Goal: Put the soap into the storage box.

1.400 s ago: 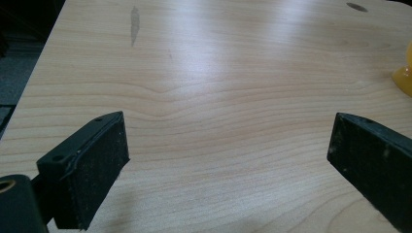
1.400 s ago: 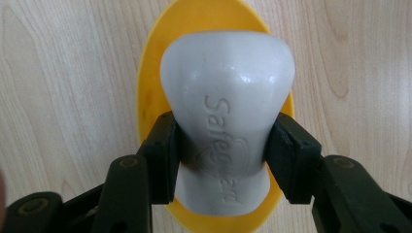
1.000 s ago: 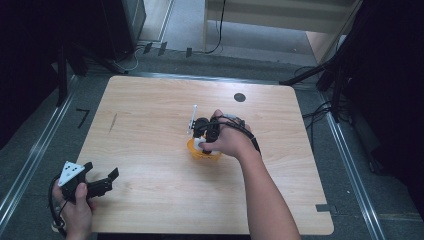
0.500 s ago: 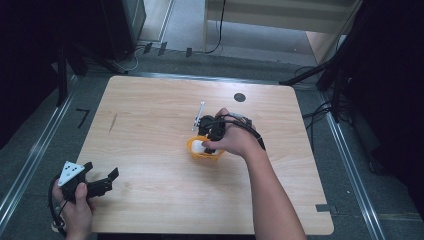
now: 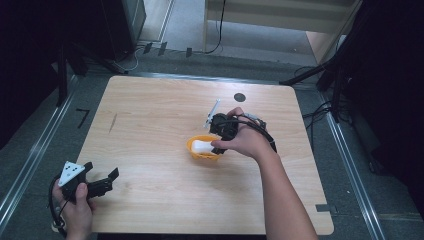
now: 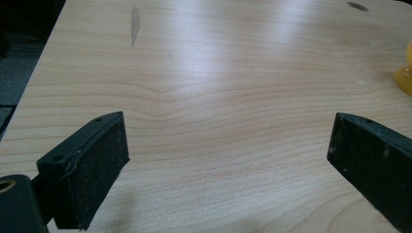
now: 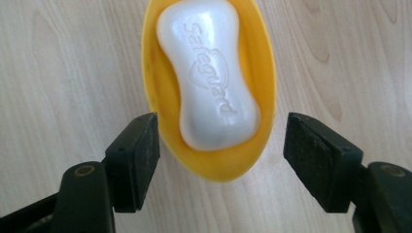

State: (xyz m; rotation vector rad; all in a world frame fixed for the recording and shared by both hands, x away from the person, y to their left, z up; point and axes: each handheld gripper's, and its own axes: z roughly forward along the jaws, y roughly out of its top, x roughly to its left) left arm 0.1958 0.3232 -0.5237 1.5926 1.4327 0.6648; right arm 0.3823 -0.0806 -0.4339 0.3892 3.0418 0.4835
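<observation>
Both fingers of your right gripper (image 7: 221,162) stand apart, flanking the yellow dish (image 7: 209,160) holding soap (image 7: 209,77), untouched. Your left gripper (image 6: 228,170) gapes wide above bare worktop (image 6: 204,73).

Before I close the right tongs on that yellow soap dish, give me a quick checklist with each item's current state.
1. Right tongs open: ok.
2. Yellow soap dish between the jaws: ok, they flank its near end without touching.
3. White soap bar seated in the dish: ok.
4. Dish flat on the wooden table: ok.
5. Left tongs out of the way: ok, open at the table's near left corner.
6. Grip firmness on the dish rim: cannot tell.
</observation>
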